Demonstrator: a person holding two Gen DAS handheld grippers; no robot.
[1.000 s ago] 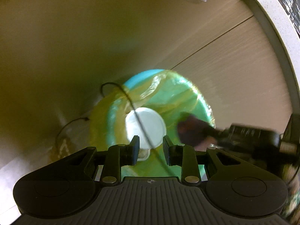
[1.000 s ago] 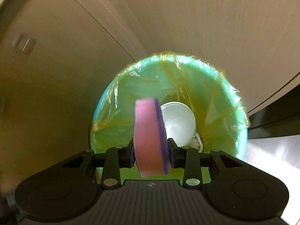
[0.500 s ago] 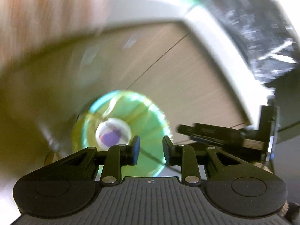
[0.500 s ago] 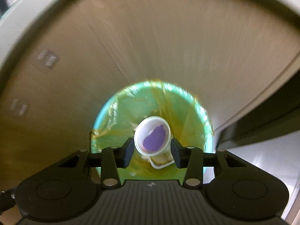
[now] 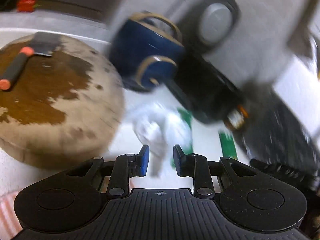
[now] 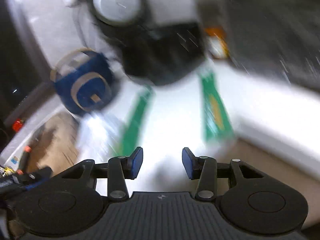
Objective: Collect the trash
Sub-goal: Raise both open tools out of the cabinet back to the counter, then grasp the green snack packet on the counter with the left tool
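Both views are blurry. Left gripper (image 5: 161,160) has its fingers apart w/ nothing between them; beyond them a crumpled white wrapper (image 5: 160,128) lies on the white counter (image 5: 128,108), beside the round wooden board (image 5: 60,104). Right gripper (image 6: 162,163) jaws have just been opening, nothing between them. Green strips (image 6: 217,108) lie on the counter ahead.

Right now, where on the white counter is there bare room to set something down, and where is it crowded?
Both views are blurred. One bare strip of white counter lies between the two green strips. It is crowded farther back around the blue mug and black appliance, and beside the round chopping block.
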